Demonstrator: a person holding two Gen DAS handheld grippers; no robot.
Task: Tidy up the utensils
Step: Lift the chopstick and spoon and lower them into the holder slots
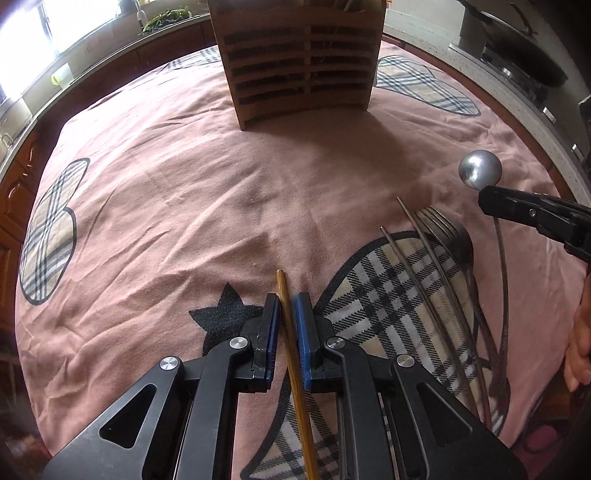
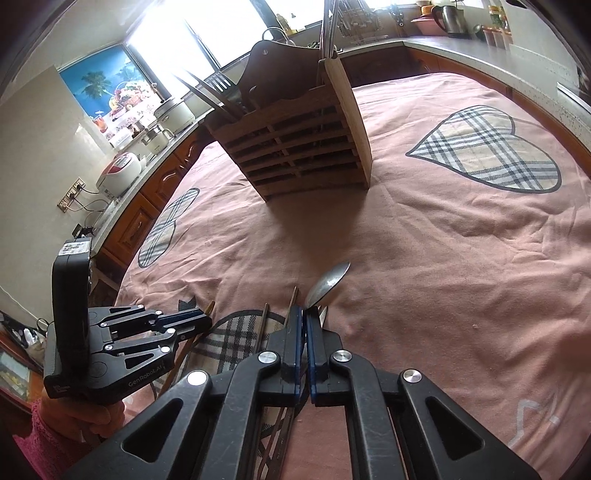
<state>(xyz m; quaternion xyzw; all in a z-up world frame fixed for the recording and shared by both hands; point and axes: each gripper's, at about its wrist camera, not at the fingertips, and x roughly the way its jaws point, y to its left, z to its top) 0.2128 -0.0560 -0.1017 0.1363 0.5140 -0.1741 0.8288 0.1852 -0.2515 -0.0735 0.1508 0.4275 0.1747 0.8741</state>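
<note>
My left gripper [image 1: 285, 301] is shut on a wooden chopstick [image 1: 291, 339] that runs forward between its blue pads; the gripper also shows in the right wrist view [image 2: 201, 317]. My right gripper [image 2: 305, 312] is shut on a metal spoon [image 2: 327, 284], bowl forward, held above the cloth; from the left wrist view the spoon bowl [image 1: 479, 169] sticks out of that gripper [image 1: 491, 201]. A wooden slatted utensil holder [image 1: 301, 70] stands at the far middle [image 2: 295, 147], with forks and chopsticks inside. A fork [image 1: 439, 221] and metal chopsticks [image 1: 424, 273] lie on the cloth.
A pink cloth with plaid hearts [image 2: 461, 240] covers the table. Kitchen counters with a rice cooker [image 2: 118, 171], pots and a kettle [image 2: 448, 20] ring the table. A wok [image 1: 517, 40] sits on a stove at the far right.
</note>
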